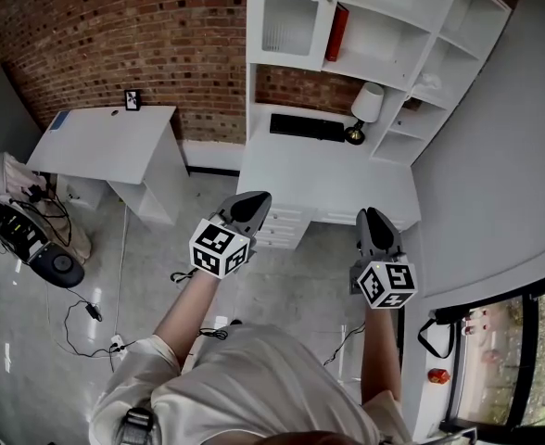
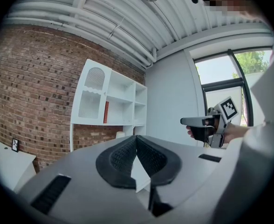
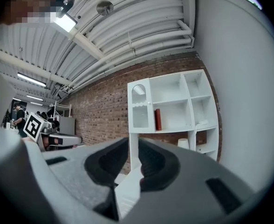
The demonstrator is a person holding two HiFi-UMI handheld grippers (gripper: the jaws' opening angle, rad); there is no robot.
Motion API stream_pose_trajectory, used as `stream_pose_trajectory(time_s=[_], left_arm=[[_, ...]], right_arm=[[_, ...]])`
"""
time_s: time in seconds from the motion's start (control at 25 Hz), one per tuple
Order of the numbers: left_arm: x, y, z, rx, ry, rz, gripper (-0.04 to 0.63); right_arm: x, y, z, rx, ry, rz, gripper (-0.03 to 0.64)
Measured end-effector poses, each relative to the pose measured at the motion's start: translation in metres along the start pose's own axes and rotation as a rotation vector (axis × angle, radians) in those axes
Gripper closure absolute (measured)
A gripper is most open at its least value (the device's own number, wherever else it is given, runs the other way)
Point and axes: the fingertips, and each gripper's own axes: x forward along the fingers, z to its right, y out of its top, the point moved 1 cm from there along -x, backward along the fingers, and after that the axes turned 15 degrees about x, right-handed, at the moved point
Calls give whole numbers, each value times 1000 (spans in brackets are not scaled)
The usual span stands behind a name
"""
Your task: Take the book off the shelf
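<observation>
Book red, slim and tall, upright on a middle shelf of the white cabinet, just beside the left wall of its compartment and alone there; cover print too small to read. Well apart from both grippers, with the white counter in between, so nothing touched yet. Left gripper held level and aimed at the cabinet, jaws pressed together on nothing, probably just the idle hand waiting. Right gripper also level and lined up on the book's compartment, jaws parted by a narrow slit with nothing between them, seemingly being readied for the reach. Free space on the book's right side, so likely simple to pinch by the spine and slide out.
</observation>
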Motion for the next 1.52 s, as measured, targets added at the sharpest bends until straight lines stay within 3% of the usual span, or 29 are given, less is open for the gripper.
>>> stream_pose_trajectory(time_s=[0.8,1.52], left_arm=[[13,-3,43,-7,61,-9,601],[33,-21,26,-32,96,-32,601]], right_arm=[[-23,-2,39,-37,45,-45,451],[9,-13,61,-66,42,-74,449]])
